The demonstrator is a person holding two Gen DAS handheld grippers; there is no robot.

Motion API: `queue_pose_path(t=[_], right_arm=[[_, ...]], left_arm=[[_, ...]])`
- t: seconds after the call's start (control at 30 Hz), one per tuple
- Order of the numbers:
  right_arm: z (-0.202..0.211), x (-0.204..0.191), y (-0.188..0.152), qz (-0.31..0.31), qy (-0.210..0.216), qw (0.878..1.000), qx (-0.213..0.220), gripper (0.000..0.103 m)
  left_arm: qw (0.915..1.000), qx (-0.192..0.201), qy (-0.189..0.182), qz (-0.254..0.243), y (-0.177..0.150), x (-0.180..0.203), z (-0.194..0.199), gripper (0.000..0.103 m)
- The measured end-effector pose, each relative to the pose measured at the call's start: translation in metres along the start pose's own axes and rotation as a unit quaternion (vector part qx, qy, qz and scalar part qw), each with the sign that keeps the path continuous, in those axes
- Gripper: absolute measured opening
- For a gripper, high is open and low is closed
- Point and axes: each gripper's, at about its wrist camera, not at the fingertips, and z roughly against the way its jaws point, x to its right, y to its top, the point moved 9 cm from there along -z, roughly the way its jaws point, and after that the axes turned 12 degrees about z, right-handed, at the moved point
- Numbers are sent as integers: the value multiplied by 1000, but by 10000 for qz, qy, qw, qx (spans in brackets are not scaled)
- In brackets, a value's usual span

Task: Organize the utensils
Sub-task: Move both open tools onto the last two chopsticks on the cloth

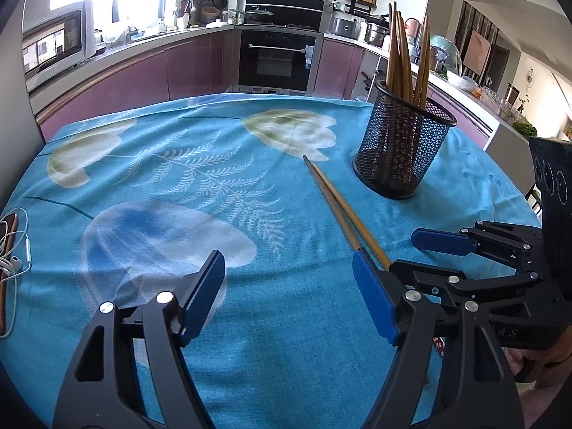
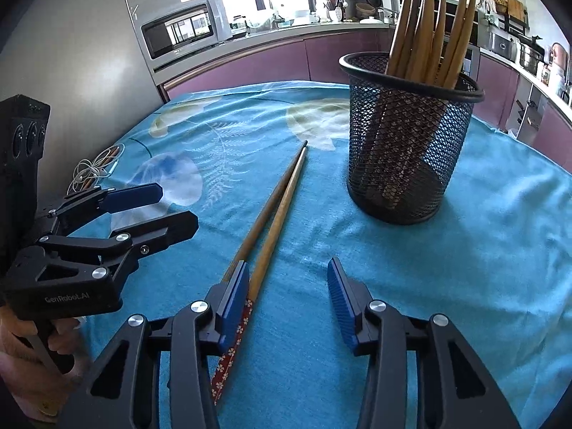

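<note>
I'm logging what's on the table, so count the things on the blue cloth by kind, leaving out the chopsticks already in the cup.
Loose chopsticks: 2
Black mesh cup: 1
White earphones: 1 set
Grippers over the cloth: 2, left gripper and right gripper
Total: 6

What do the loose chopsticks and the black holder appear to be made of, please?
The chopsticks look like bamboo or wood: matte tan shafts, with red flower-patterned ends. The holder appears to be black-coated metal mesh: see-through diamond weave under a solid rim.
</note>
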Motion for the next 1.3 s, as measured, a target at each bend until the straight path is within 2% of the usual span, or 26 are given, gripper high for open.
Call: queue_pose_path(t=[0.2, 0.47, 0.6, 0.93, 1.1, 1.3], right_arm=[[3, 8, -2, -306, 278, 9991, 44, 40], [5, 11, -2, -485, 437, 9978, 94, 40], [5, 11, -1, -486, 426, 9979, 95, 40], [-2, 3, 12, -277, 437, 9986, 100, 40], [-16, 1, 18, -150, 348, 9993, -21, 31], [-18, 3, 19, -6, 140, 9999, -87, 24]], left_arm=[[9989, -210, -291, -317, -12, 21, -4, 72], [9968, -463, -343, -555, -27, 34, -13, 68], [9965, -458, -253, -648, -30, 37, -16, 59], [9963, -538, -483, -457, -35, 38, -9, 31], [9964, -572, -547, -315, -39, 37, -6, 20], [9961, -606, -603, -206, -44, 38, -2, 14]])
